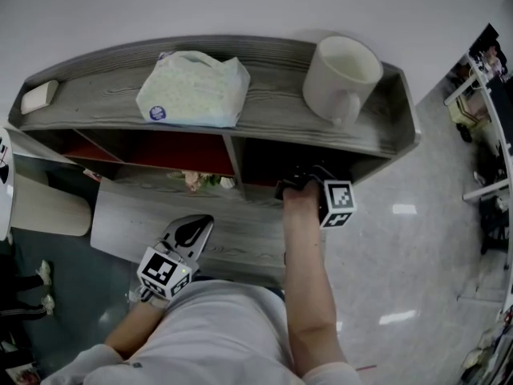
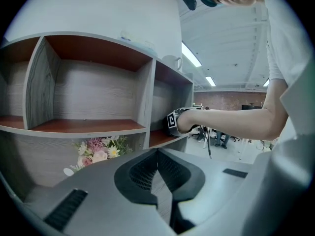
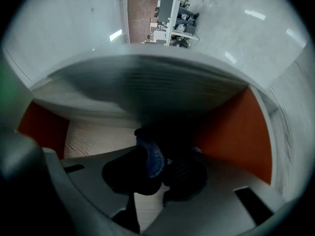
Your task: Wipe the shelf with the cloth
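In the shelf's [image 1: 272, 95] right compartment the right gripper [image 3: 160, 163] clamps the cloth [image 3: 151, 157]; press it flat, sweep into the far corners. The left gripper [image 2: 157, 154] hangs clenched, empty.

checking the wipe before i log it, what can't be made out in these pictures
- Head view: the shelf's top board covers the jaws of the right gripper and the cloth; only its marker cube shows.
- Right gripper view: shadow and blur leave just a blue fold of cloth between the jaws; whether it touches the shelf floor cannot be told.
- Head view: print on the white pack is too small.
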`<action>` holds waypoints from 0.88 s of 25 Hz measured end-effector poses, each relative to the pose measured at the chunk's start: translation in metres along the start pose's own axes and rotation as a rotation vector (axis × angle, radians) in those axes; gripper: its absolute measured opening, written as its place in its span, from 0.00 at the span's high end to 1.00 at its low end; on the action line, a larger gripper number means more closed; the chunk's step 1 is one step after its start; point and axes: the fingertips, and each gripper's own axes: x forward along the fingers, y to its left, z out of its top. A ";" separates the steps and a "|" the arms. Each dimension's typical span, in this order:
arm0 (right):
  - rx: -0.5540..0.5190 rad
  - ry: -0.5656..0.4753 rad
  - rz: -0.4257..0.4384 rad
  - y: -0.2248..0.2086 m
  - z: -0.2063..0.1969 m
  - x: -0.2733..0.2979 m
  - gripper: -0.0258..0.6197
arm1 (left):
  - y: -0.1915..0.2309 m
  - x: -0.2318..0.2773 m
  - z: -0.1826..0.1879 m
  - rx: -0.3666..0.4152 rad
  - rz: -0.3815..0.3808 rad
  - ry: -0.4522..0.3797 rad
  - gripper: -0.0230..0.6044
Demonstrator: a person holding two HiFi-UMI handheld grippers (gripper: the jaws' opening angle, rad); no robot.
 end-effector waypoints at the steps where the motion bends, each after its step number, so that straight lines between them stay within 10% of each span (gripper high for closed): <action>1: -0.002 0.016 0.001 0.000 -0.004 0.001 0.80 | 0.002 -0.002 0.000 0.000 0.005 -0.001 0.94; 22: -0.122 0.603 0.101 0.027 -0.156 -0.011 0.80 | 0.011 -0.008 -0.003 -0.012 0.039 0.000 0.94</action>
